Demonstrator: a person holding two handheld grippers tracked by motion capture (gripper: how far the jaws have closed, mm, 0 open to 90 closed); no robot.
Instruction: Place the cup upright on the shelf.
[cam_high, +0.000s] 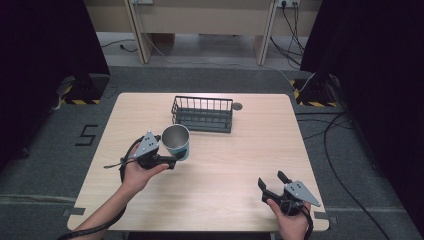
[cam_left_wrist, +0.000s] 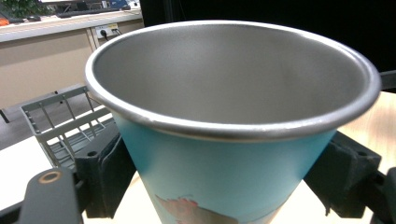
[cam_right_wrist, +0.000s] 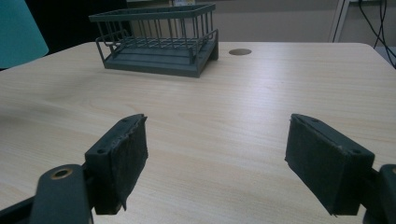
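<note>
Left hand-held gripper (cam_high: 176, 159) pinches cup (cam_high: 176, 141) near basket (cam_high: 202, 114); right hand-held gripper (cam_high: 271, 183) spread.

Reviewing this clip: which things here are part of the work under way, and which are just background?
In use, as far as I can judge:
- left gripper, shut on the blue metal cup
- wire basket, the likely target
- right gripper, open and idle

Background:
- floor cables
- round table grommet
- wall sockets
</note>
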